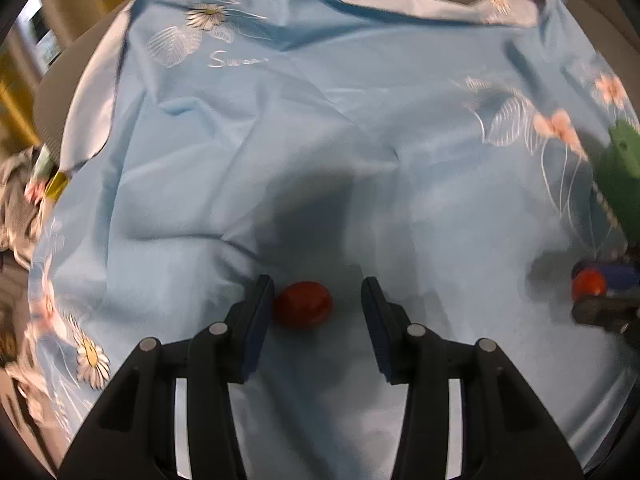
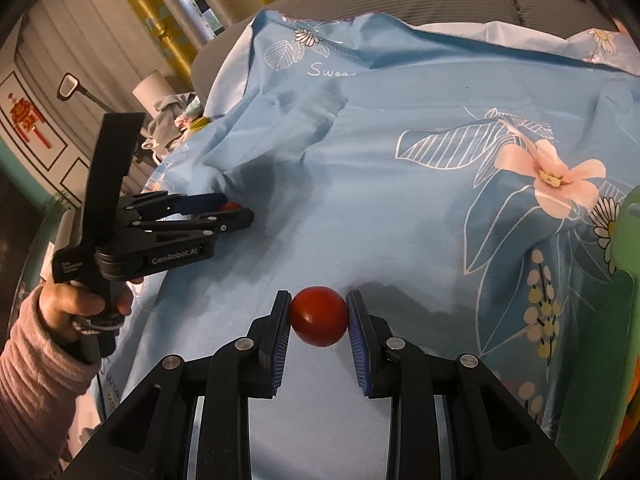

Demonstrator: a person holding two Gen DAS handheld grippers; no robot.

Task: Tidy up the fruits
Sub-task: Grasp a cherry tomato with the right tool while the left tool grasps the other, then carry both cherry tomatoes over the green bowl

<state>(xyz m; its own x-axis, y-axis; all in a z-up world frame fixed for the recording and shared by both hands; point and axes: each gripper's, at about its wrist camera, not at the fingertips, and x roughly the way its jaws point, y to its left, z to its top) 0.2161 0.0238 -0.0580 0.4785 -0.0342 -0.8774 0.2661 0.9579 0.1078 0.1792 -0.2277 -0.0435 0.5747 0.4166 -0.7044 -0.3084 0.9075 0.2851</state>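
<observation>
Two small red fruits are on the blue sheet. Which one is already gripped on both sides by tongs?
The red fruit in the right tongs: both pads press its sides. The other red fruit lies between the left tongs, which stand open, with a gap on its right.

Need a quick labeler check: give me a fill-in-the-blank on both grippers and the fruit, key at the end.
1. The right gripper is shut on a round ____ fruit.
2. The left gripper is ____, with a second fruit lying between its fingers.
3. Both fruits sit over a light ____ floral sheet.
4. At the right edge stands a ____ plastic object.

Missing words: red; open; blue; green
</observation>
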